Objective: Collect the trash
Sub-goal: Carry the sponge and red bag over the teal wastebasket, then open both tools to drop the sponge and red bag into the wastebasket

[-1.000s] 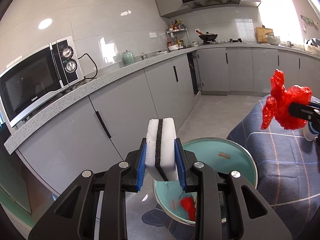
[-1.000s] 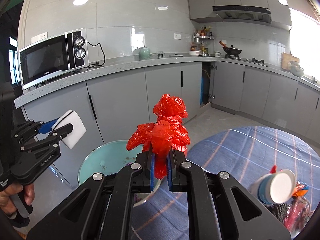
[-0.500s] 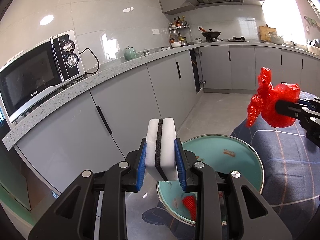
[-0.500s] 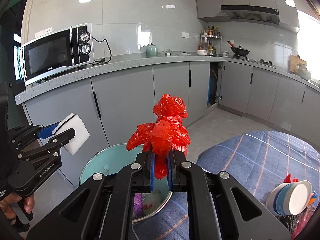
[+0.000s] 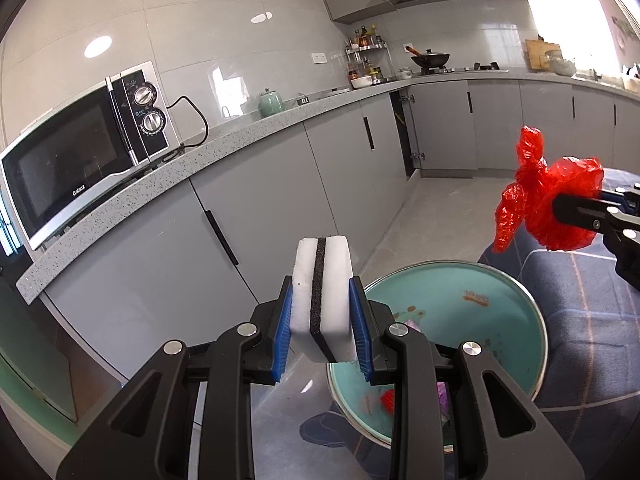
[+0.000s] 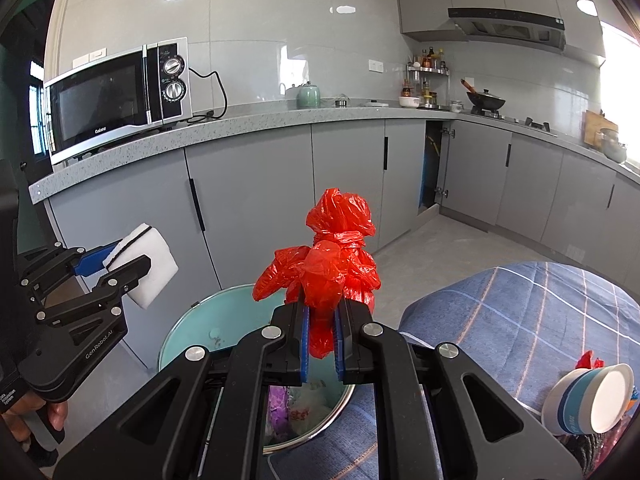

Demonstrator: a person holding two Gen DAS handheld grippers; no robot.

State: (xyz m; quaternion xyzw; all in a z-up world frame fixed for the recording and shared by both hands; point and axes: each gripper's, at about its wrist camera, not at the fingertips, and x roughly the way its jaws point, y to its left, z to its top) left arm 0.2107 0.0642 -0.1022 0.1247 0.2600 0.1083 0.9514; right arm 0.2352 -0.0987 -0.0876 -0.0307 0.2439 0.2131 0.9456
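My left gripper (image 5: 322, 330) is shut on a white sponge with a black middle layer (image 5: 322, 300), held above the near rim of a teal trash bin (image 5: 472, 312). It also shows at the left of the right wrist view (image 6: 132, 276). My right gripper (image 6: 322, 344) is shut on a crumpled red plastic bag (image 6: 332, 276), held over the bin (image 6: 188, 340), whose inside holds several pieces of trash. The bag shows at the right of the left wrist view (image 5: 556, 204).
A table with a blue plaid cloth (image 6: 520, 308) stands to the right of the bin, with a white and blue paper cup (image 6: 592, 400) on it. Grey cabinets (image 6: 248, 208) and a counter with a microwave (image 6: 116, 96) run behind.
My right gripper has carried the red bag leftward from over the table to above the bin. My left gripper keeps the sponge over the bin's rim, shifting only slightly.
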